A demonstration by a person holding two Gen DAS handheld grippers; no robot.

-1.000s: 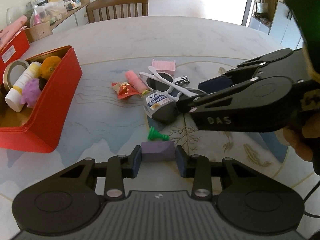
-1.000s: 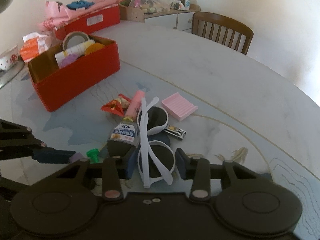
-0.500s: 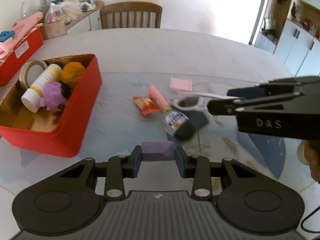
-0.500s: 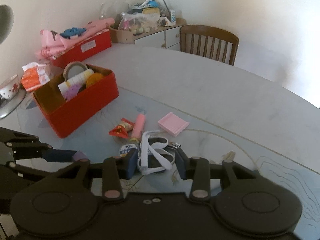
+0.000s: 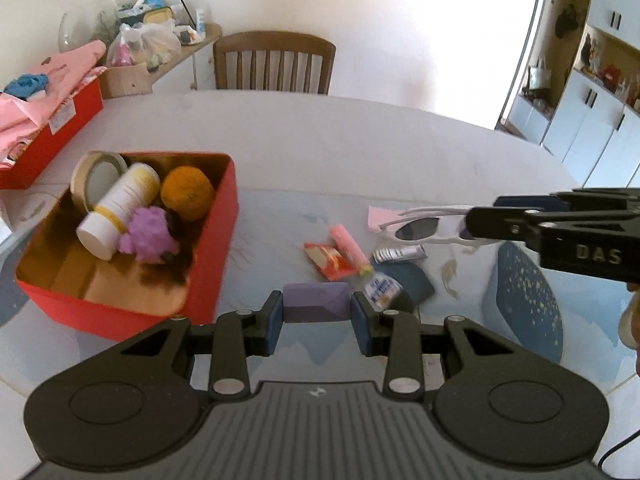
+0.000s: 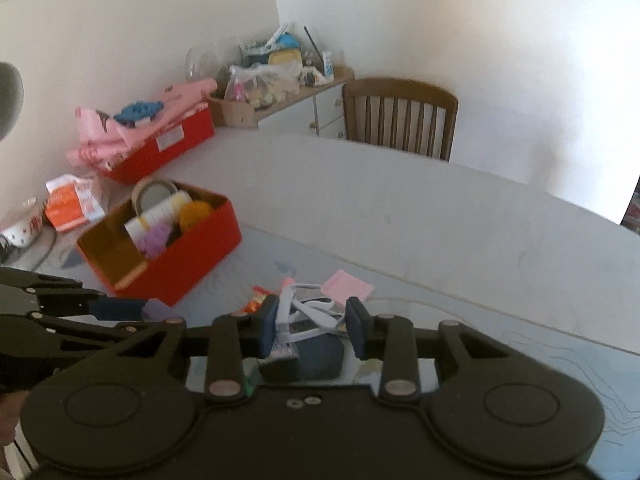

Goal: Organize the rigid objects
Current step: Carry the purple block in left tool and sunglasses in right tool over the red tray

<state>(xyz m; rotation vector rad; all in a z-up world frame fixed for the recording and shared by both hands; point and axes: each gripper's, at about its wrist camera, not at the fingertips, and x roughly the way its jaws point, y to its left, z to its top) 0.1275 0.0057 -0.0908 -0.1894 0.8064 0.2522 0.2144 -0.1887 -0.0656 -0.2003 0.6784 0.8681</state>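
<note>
Over the marble table, left claw pinches a purple block; right claw is closing on sunglasses.

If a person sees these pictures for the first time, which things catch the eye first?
The open red box on the left of the table, holding a tape roll, a white bottle and an orange ball. Then the purple faceted block clamped in the left gripper, and the white sunglasses lifted above the table in the closing right gripper.

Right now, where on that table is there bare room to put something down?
Bare: the far table toward the chair, and the near corner of the red box. Crowded: the clutter around the pink tube.
</note>
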